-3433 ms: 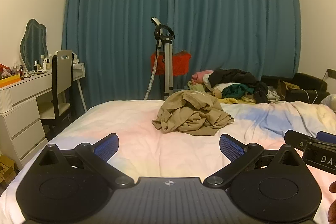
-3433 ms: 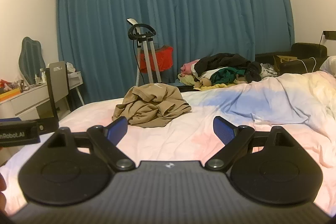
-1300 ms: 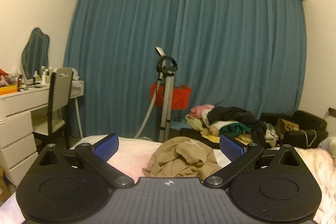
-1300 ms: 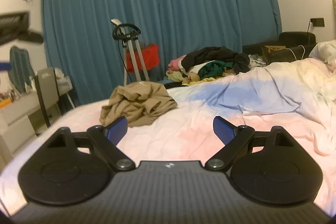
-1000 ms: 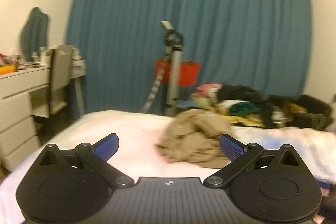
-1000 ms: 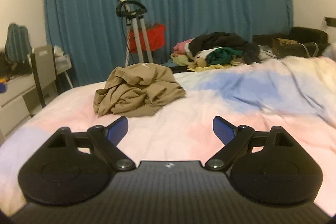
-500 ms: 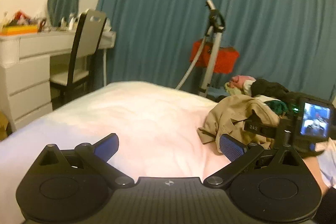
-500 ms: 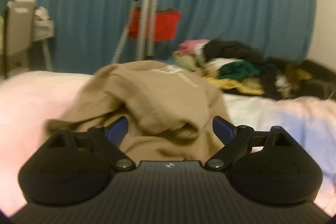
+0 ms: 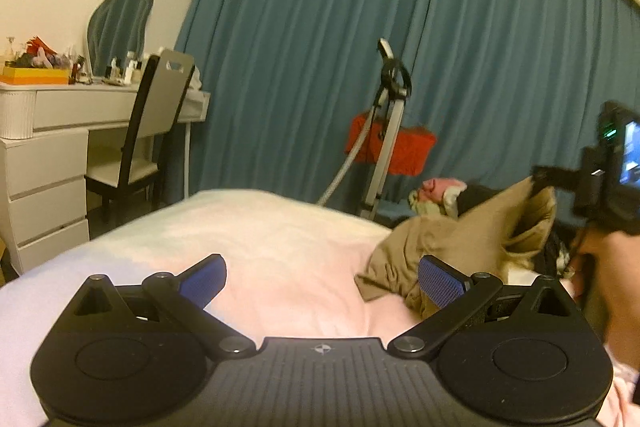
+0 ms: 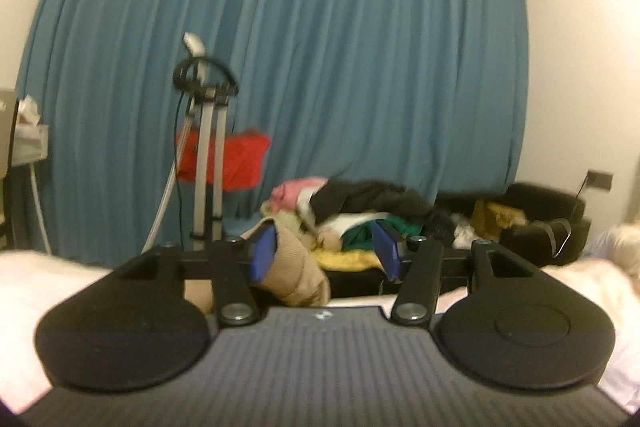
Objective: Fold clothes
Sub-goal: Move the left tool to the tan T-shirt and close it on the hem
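**Tan garment hooked up off the bed on a half-closed claw**

At the right claw: jaws roughly halfway in, having just been closing. Against the left pad, a ribbed fold of the tan garment. Between that fold and the right pad, a clear gap, so no pinch from both sides. Seen from the left wrist, the same claw raised at the far right, gripped by a hand, with the garment drawn up to its tip in a peak and the lower end trailing onto the bed.

At the left claw: jaws spread wide, nothing between them, hovering low over the pale pink sheet. Just past the right finger, the garment's crumpled bottom edge; contact impossible to tell.

Beyond the bed, a heap of mixed clothes in pink, black, green and yellow, beside a dark armchair. Left of that, a garment steamer stand with something red behind it. Behind everything, a full-width teal curtain. Along the left wall, a white worktop with drawers, small bottles and a wavy mirror, a chair pushed in against it.
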The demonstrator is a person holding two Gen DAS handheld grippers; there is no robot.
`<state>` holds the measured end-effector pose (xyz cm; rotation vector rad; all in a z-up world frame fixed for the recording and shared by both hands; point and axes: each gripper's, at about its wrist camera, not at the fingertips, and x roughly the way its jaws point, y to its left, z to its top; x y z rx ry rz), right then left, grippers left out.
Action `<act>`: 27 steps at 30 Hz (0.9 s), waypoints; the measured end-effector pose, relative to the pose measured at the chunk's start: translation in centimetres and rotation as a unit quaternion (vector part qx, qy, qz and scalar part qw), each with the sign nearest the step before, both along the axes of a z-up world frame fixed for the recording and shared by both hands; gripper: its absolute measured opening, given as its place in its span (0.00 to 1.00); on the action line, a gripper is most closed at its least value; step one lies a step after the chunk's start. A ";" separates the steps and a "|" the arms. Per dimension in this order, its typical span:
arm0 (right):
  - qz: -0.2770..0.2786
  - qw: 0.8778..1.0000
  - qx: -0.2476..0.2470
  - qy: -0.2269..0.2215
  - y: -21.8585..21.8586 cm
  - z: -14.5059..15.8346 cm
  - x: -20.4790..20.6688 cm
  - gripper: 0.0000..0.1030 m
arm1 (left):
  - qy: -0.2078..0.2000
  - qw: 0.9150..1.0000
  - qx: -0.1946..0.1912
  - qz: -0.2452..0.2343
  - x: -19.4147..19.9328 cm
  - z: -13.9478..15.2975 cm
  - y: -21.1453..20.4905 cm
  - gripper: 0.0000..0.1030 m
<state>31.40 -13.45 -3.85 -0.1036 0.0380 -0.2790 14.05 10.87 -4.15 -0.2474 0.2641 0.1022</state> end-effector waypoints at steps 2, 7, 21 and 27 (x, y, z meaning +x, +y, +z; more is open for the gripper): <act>-0.005 1.000 -0.004 -0.031 -0.5 2.1 -2.4 0.51 | -0.010 1.000 -0.006 -0.004 -0.7 0.3 0.2 1.00; 0.018 0.996 -0.013 -0.090 -1.9 7.4 -9.3 0.51 | -0.029 0.999 -0.029 -0.027 -2.5 1.4 0.7 1.00; 0.102 0.993 0.055 -0.030 -6.4 2.0 -28.5 0.51 | 0.013 0.984 0.007 -0.179 -7.6 1.8 -2.3 1.00; 0.100 0.987 0.122 -0.022 -9.0 0.7 -30.1 0.52 | 0.033 0.978 0.047 -0.201 -8.2 1.0 -6.2 1.00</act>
